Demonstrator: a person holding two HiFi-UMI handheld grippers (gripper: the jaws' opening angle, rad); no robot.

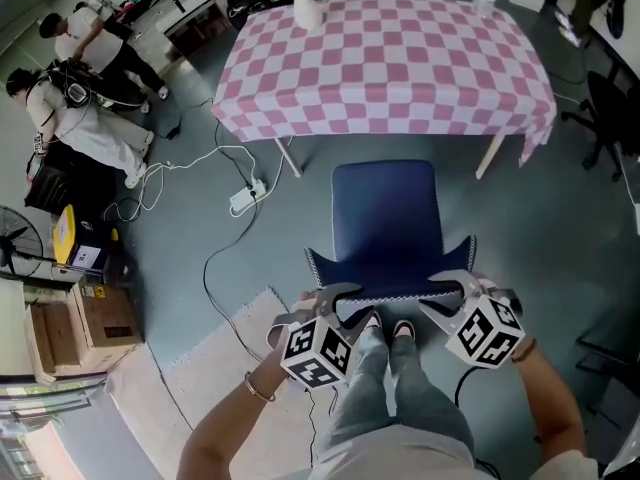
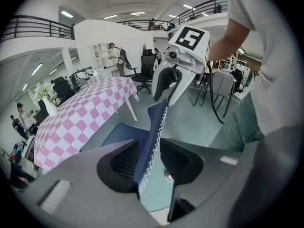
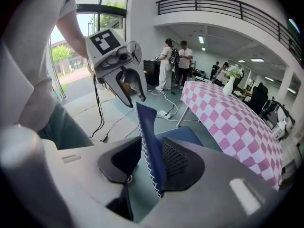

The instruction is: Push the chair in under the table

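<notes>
A dark blue chair [image 1: 385, 213] stands facing the table [image 1: 385, 63], which wears a pink and white checked cloth; the seat is out in front of the table's near edge. Its backrest [image 1: 390, 273], edged with white zigzag stitching, is nearest me. My left gripper [image 1: 335, 303] straddles the backrest's left top corner and my right gripper [image 1: 450, 288] its right top corner. In the left gripper view the backrest edge [image 2: 154, 141] runs between the jaws with a gap on one side. The right gripper view shows the same: the backrest [image 3: 149, 141] lies against one pad only.
A white vase [image 1: 307, 6] stands at the table's far edge. A power strip with cables [image 1: 245, 198] lies on the floor left of the chair. Cardboard boxes [image 1: 85, 323], a fan [image 1: 20, 248] and people [image 1: 90, 58] are further left. A black office chair [image 1: 605, 118] stands to the right.
</notes>
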